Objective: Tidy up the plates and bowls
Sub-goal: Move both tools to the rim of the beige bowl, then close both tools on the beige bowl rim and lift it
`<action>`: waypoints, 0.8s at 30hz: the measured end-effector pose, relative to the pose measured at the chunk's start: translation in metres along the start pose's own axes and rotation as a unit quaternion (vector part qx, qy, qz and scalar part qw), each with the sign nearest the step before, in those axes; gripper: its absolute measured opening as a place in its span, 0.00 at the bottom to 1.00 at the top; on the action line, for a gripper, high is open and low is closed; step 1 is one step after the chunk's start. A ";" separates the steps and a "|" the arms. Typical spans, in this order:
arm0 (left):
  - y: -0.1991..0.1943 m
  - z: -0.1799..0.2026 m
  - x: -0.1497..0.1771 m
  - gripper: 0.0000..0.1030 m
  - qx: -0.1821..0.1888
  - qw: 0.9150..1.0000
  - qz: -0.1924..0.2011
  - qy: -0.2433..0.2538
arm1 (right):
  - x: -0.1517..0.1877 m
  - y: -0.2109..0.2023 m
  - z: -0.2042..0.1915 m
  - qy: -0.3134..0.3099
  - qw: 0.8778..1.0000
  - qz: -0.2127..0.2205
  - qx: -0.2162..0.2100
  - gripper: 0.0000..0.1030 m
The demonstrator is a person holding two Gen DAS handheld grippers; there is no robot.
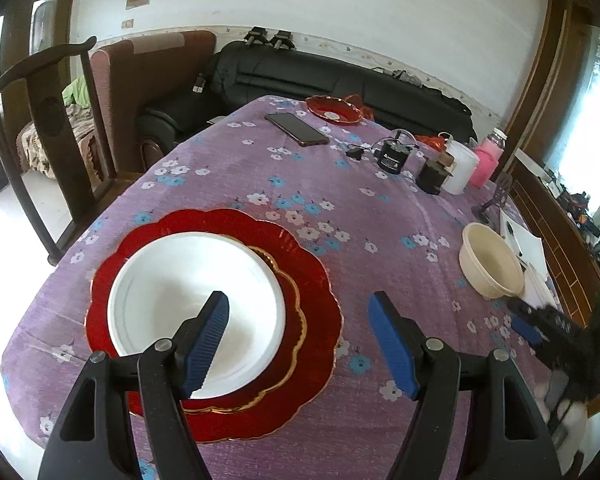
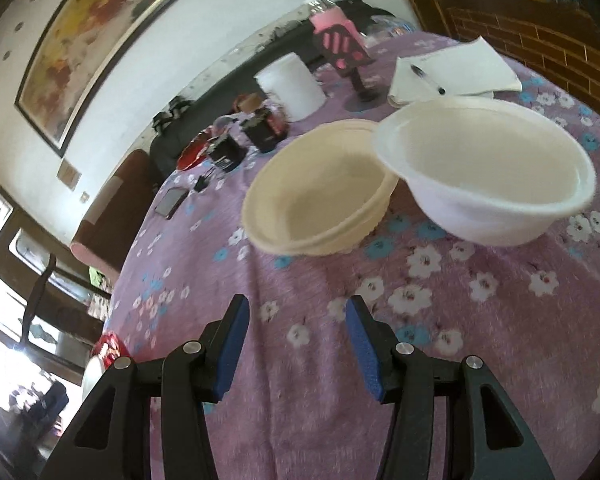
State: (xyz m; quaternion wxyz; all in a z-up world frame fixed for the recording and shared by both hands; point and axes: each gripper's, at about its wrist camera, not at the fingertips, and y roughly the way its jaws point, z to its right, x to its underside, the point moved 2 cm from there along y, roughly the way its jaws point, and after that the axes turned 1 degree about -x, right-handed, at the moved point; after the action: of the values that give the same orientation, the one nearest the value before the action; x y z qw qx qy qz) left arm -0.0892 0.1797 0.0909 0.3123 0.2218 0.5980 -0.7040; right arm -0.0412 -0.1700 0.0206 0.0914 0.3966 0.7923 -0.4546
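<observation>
In the left wrist view a white bowl [image 1: 188,300] sits on a small gold-rimmed red plate [image 1: 288,292], which lies on a large scalloped red plate [image 1: 220,224]. My left gripper [image 1: 300,312] is open above the stack's right edge, one finger over the white bowl and the other over the cloth. A cream bowl [image 1: 492,264] stands at the right, with my right gripper [image 1: 536,328] near it. In the right wrist view my right gripper [image 2: 296,316] is open and holds nothing, short of the cream bowl [image 2: 316,196] and a second white bowl [image 2: 484,176] overlapping its rim.
A purple flowered tablecloth [image 1: 380,220] covers the table. At the far side lie a phone [image 1: 296,128], a small red dish [image 1: 332,110], dark jars [image 1: 394,156], a white container [image 1: 460,168] and a pink bottle [image 1: 488,160]. Paper with a pen [image 2: 456,68] lies behind the bowls. A wooden chair [image 1: 60,120] stands at the left.
</observation>
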 end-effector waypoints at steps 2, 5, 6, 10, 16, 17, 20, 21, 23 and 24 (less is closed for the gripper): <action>-0.001 0.002 0.001 0.70 0.002 1.000 -0.001 0.002 | -0.009 0.007 0.002 0.010 1.000 0.002 0.004 0.53; -0.002 0.006 0.002 0.70 0.002 1.000 -0.002 0.006 | -0.026 0.020 0.004 0.028 0.999 0.011 0.013 0.53; -0.002 0.007 0.002 0.70 0.002 1.000 -0.003 0.007 | -0.031 0.026 0.006 0.038 0.999 0.013 0.014 0.53; -0.002 0.012 0.004 0.70 0.004 1.000 -0.007 0.014 | -0.040 0.045 0.011 0.071 0.997 0.003 0.018 0.53; -0.003 0.015 0.005 0.70 0.005 1.000 -0.009 0.017 | -0.040 0.054 0.014 0.089 0.996 -0.010 0.009 0.29; -0.002 0.015 0.005 0.70 0.006 1.000 -0.011 0.017 | -0.040 0.054 0.013 0.087 0.996 -0.015 0.002 0.21; -0.001 0.016 0.005 0.70 0.011 1.000 -0.016 0.015 | -0.038 0.048 0.009 0.072 0.997 -0.018 -0.012 0.13; 0.000 0.017 0.006 0.70 0.013 1.000 -0.018 0.014 | -0.037 0.046 0.007 0.068 0.997 -0.022 -0.019 0.13; 0.000 0.018 0.006 0.70 0.016 1.000 -0.021 0.014 | -0.032 0.042 0.003 0.058 0.997 -0.038 -0.037 0.13; 0.001 0.020 0.006 0.70 0.017 1.000 -0.022 0.015 | -0.028 0.039 0.001 0.052 0.996 -0.053 -0.048 0.13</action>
State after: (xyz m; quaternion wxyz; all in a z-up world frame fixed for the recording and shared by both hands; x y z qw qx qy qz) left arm -0.0918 0.1595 0.0900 0.2840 0.2246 0.5953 -0.7173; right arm 0.0048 -0.1748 0.0089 0.0454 0.3724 0.8366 -0.3993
